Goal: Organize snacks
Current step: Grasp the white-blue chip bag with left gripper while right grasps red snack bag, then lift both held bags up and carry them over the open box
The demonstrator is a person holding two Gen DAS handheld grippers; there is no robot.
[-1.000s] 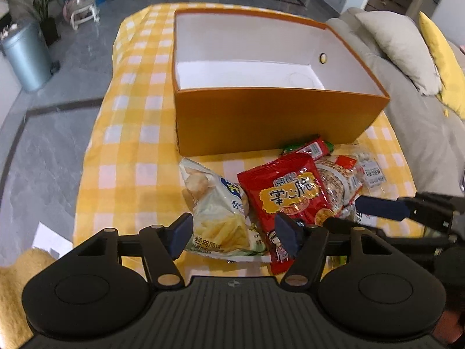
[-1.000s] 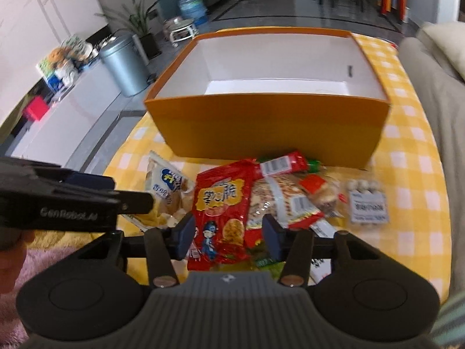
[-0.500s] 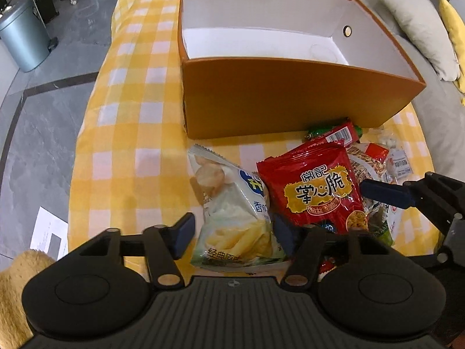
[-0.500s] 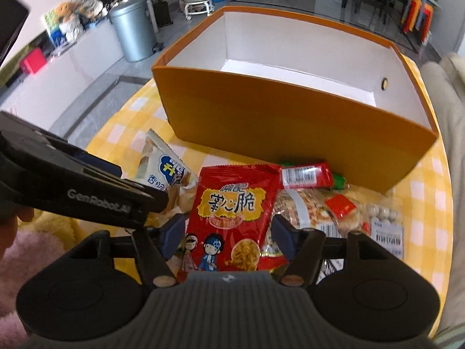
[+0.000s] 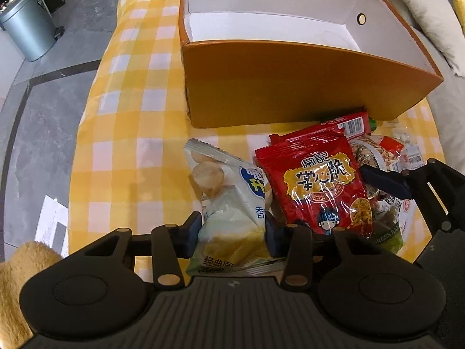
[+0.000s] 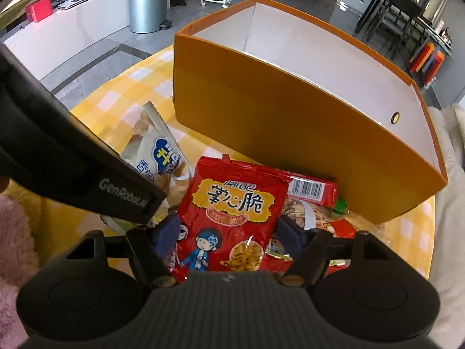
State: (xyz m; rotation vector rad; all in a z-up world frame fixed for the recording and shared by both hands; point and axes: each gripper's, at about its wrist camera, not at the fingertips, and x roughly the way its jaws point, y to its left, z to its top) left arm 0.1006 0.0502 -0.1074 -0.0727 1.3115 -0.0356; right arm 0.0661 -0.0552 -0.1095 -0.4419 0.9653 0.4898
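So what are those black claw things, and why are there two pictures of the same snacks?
Those claws are grabbers that a person holds, one in each hand. Each grabber has a little camera looking out along its two fingers, so one picture is from the left gripper and the other from the right gripper.

Both look at a table with a yellow checked cloth. On it stands an orange box, white inside, with no snacks showing in it. In front of it lies a pile of snack packets.

The left gripper has squeezed its fingers against a white chip bag. The right gripper has its fingers on either side of a red snack bag; I cannot tell whether it is squeezing yet.
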